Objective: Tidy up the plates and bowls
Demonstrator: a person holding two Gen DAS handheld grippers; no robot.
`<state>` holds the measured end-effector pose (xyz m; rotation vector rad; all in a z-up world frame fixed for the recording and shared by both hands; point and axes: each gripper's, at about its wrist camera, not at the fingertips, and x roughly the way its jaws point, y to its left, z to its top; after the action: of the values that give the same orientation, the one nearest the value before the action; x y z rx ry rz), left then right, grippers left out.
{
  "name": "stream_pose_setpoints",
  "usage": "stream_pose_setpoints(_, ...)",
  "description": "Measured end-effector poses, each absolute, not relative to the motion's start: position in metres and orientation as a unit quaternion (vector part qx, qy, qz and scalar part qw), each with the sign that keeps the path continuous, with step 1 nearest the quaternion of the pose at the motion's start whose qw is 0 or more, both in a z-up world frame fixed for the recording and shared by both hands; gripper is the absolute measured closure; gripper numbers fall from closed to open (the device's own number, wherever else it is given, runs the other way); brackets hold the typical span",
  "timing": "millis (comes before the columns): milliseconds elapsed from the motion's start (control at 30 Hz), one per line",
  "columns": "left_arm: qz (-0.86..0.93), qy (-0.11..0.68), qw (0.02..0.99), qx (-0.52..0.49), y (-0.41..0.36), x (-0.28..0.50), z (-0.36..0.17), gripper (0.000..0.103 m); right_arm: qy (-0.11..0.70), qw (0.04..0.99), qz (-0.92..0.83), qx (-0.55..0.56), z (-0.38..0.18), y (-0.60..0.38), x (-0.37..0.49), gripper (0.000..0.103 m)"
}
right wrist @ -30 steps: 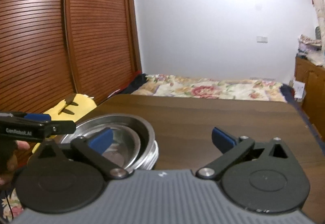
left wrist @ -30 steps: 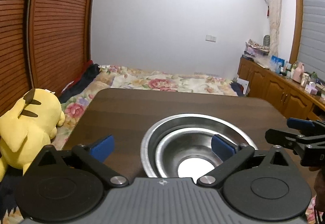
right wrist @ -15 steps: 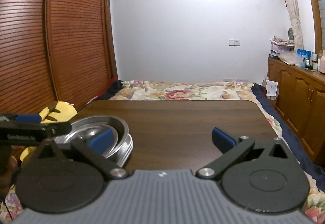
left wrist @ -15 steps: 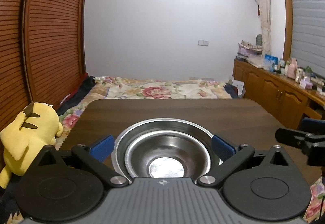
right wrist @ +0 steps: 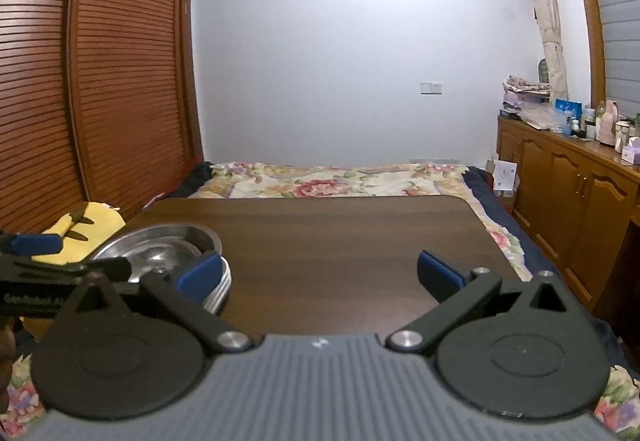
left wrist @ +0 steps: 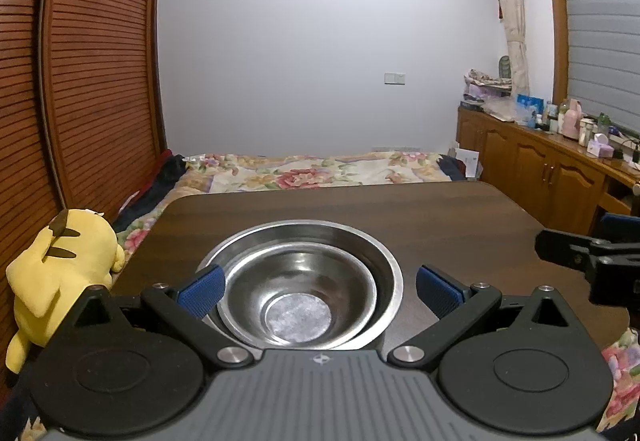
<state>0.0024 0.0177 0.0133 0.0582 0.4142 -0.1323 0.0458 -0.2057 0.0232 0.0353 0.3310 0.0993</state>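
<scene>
Nested steel bowls [left wrist: 300, 297] sit stacked to save space on the table [left wrist: 440, 217], both tools [left wrist: 318, 289] [right wrist: 318, 273] gaping, empty.

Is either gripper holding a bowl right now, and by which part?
Nothing is held. The left gripper and right gripper are both open; the stacked bowls sit free on the table.
</scene>
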Motion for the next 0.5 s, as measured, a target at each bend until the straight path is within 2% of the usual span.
stream_pose_setpoints(500,-0.036,0.217,0.975,0.035,0.023,0.001,-0.011,0.000,0.172,0.984,0.037,0.008,0.002,-0.205,0.047,0.000)
